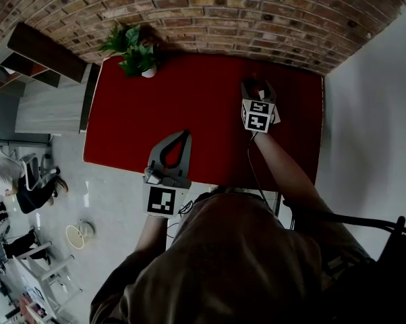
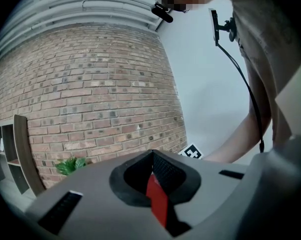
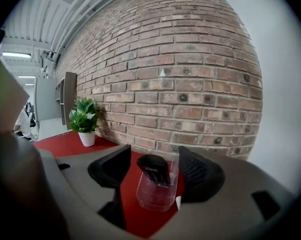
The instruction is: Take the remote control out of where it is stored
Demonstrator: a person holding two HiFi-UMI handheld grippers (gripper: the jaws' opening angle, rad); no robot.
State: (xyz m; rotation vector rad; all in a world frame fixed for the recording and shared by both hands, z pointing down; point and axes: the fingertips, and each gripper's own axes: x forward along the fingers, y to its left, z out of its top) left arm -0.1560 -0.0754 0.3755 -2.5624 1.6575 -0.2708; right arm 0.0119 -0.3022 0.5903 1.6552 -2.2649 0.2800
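A black remote control [image 3: 154, 170] stands tilted in a clear plastic holder [image 3: 155, 196] on the red table [image 1: 189, 100], close to the brick wall. My right gripper [image 3: 155, 160] is open, one jaw on each side of the holder, and neither pad presses on the remote or the holder. In the head view the right gripper [image 1: 257, 88] is at the table's far right and hides most of the holder. My left gripper [image 1: 183, 136] hovers over the table's near edge with its tips together and nothing between them. In its own view the left gripper [image 2: 152, 156] points at the wall.
A small potted plant [image 1: 132, 49] stands at the table's far left corner, by the brick wall [image 1: 257, 12]. A white wall [image 1: 371, 127] runs along the right side. Wooden shelving [image 1: 41, 59] stands to the left of the table.
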